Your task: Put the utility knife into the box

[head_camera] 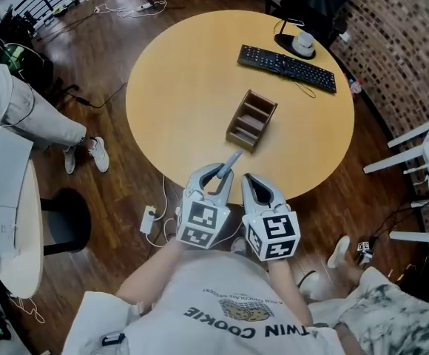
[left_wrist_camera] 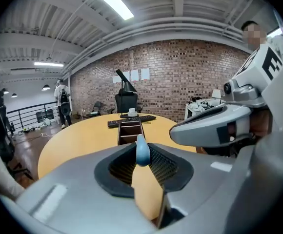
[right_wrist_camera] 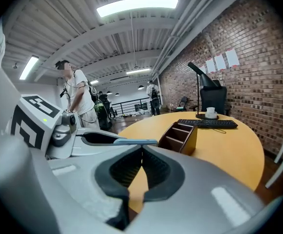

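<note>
A slim grey-blue utility knife [head_camera: 229, 163] sticks out forward from my left gripper [head_camera: 217, 177], whose jaws are shut on its rear part. In the left gripper view the knife's rounded end [left_wrist_camera: 142, 151] stands up between the pads. The brown wooden box [head_camera: 251, 120] with open compartments sits on the round table a short way ahead of the knife's tip, and it also shows straight ahead as the box [left_wrist_camera: 130, 129]. My right gripper [head_camera: 254, 184] hovers beside the left one at the table's near edge, shut with nothing in it [right_wrist_camera: 141, 155]. From its view the knife [right_wrist_camera: 131, 142] lies to the left, the box [right_wrist_camera: 181, 136] ahead.
A black keyboard [head_camera: 287, 68] and a white cup [head_camera: 303, 44] on a black base lie at the table's [head_camera: 177, 87] far side. A white chair [head_camera: 421, 161] stands to the right, and a seated person's legs [head_camera: 44, 120] are to the left. Cables run across the floor.
</note>
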`<state>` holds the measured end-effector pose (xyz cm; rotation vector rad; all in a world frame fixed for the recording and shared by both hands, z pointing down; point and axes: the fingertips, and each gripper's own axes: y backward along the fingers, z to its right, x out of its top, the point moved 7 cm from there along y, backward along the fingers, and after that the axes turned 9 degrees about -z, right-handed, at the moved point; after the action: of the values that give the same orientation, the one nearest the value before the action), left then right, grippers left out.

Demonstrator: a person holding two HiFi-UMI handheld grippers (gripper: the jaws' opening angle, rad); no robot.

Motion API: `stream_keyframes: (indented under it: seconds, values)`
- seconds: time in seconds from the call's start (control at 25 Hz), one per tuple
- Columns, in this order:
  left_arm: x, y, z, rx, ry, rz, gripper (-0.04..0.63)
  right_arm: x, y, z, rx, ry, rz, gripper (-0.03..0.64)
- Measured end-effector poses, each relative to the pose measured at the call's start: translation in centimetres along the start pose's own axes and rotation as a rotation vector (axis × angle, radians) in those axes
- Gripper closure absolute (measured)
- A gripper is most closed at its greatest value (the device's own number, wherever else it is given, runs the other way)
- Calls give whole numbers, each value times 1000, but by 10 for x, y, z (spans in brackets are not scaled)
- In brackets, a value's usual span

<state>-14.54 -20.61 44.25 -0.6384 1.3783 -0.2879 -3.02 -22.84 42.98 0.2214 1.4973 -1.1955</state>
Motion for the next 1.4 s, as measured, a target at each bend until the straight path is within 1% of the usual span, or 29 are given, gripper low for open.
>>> stream_keyframes:
  seconds: [0.24,0.4,0.56,0.8,0.96,1.08,1.2,1.32,1.4]
  values:
    - [13,-31,-17,-66,-185,-69,519,8,-13,12,-82,-30,4,615]
    - [20,-48,-20,-92,-338,-108,518,10,-20,18,-118,-52,6,615]
    - [24,-66,-19,-113,-513,-139,520,12,-25,21,-149,-69,12,615]
    - [30,-95,-20,-172,-728,-208,520,14,-26,34,-192,-99,24,615]
    - [35,-109,-18,-181,-881,-258,520,10,-20,41,-223,-116,27,615]
    - [37,-114,-11,-181,-994,-279,518,9,-16,44,-233,-126,29,615]
    - [35,-120,-6,-205,-1054,-317,520,9,-17,45,-236,-129,33,615]
    - [32,-131,-8,-190,-1107,-347,518,10,-19,45,-240,-128,35,615]
    - [32,-135,-9,-194,-1132,-365,518,10,-18,44,-243,-128,39,615]
